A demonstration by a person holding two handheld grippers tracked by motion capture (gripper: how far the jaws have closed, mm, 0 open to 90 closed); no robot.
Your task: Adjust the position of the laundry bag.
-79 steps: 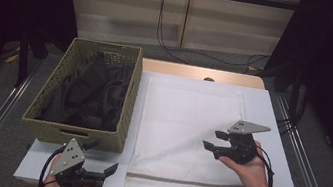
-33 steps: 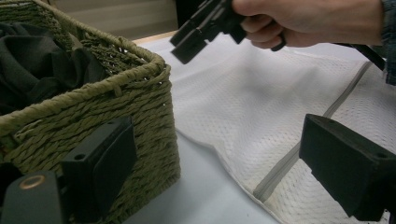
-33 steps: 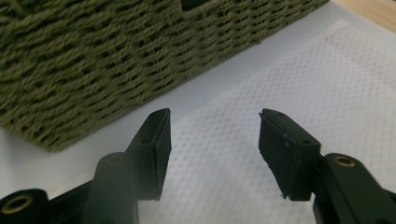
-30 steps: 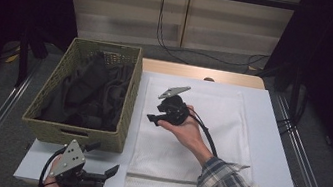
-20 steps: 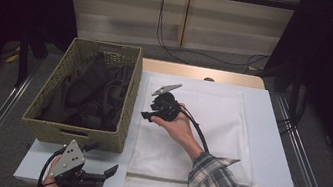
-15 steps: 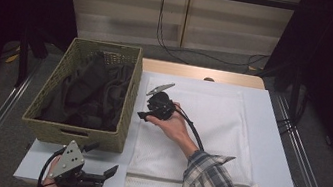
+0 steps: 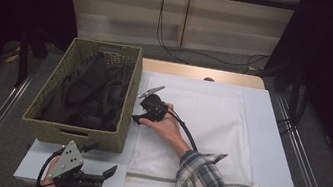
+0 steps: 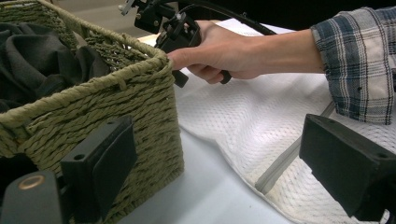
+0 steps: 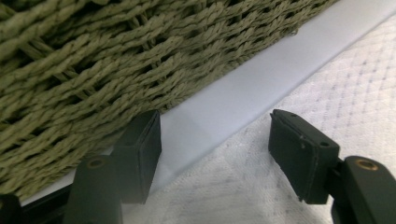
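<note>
- Right gripper (image 7: 136, 117) low beside woven basket (image 7: 118, 131), fingers spread, just been opening, over edge of white mesh bag (image 7: 210, 125) lying flat on worktop (image 7: 278, 141).
- Left gripper (image 7: 110, 172) at near edge, fingers spread, empty.

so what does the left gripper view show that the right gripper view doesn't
The left gripper view alone gives the dark clothes heaped in the basket, the person's hand holding the right hand-held gripper by the basket rim, and a plaid sleeve. The right gripper view alone gives its own open jaws close over the edge of the white mesh bag. Both show the woven basket wall, the mesh bag and the pale tabletop.
</note>
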